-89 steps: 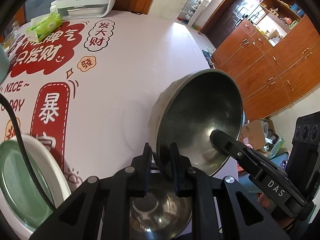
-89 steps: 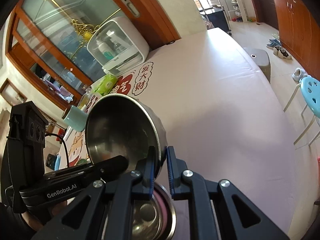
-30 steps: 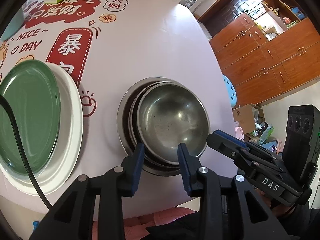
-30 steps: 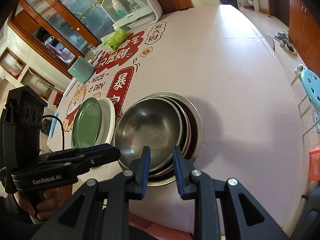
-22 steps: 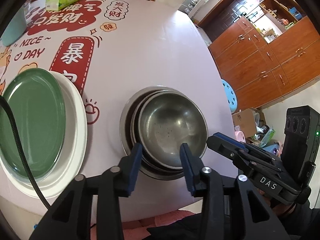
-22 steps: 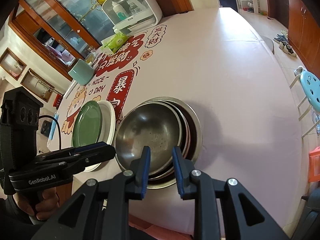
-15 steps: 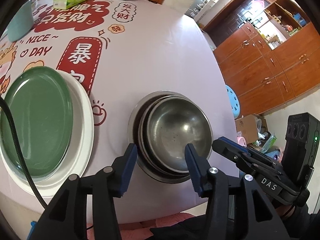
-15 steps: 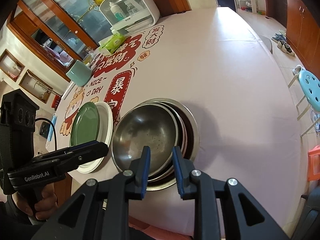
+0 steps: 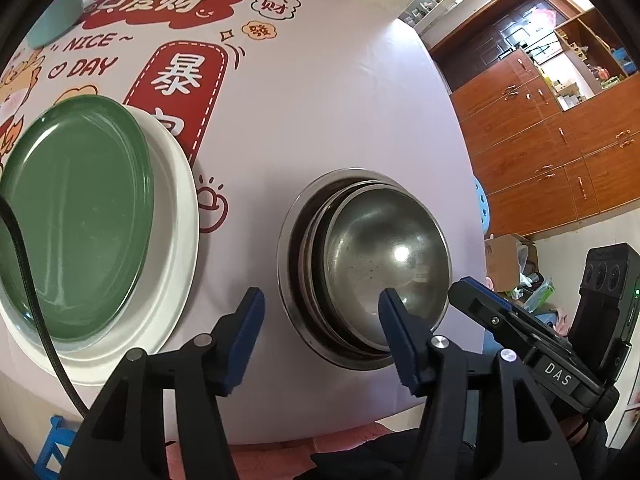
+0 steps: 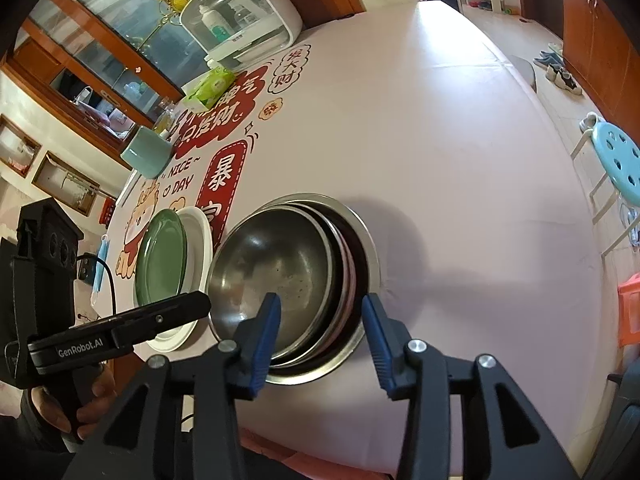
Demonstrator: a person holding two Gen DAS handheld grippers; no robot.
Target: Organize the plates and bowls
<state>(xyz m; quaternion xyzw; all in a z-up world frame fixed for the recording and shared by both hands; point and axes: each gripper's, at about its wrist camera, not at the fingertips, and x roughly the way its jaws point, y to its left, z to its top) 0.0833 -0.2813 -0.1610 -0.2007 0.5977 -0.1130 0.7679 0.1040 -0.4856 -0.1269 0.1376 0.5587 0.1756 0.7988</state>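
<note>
Bowls: the shiny metal bowls [image 9: 372,264] sit one inside the other in one stack on the table [image 9: 340,92]. The top bowl [image 10: 276,280] lies a bit off to one side in the stack, not right in the middle.
Plates: the green plate [image 9: 76,208] lies on top of the white plate [image 9: 180,248], just to the left of the bowls. The two piles are near each other but not touching.
Left gripper [image 9: 320,336]: its jaws are wide apart and hold nothing. It hangs over the near edge of the bowl stack.
Right gripper [image 10: 320,328]: its jaws are wide apart too, with nothing in them. It is above the near rim of the bowls.
Done: I think most of the job is done, since bowls are with bowls and plates are with plates.
Left to do: maybe push the top bowl so it sits straight. I see no other loose plate or bowl on the table.
Other things: a blue-green cup [image 10: 146,158], a green tissue pack [image 10: 210,86] and a white box with bottles [image 10: 240,20] stand far off at the back left.
</note>
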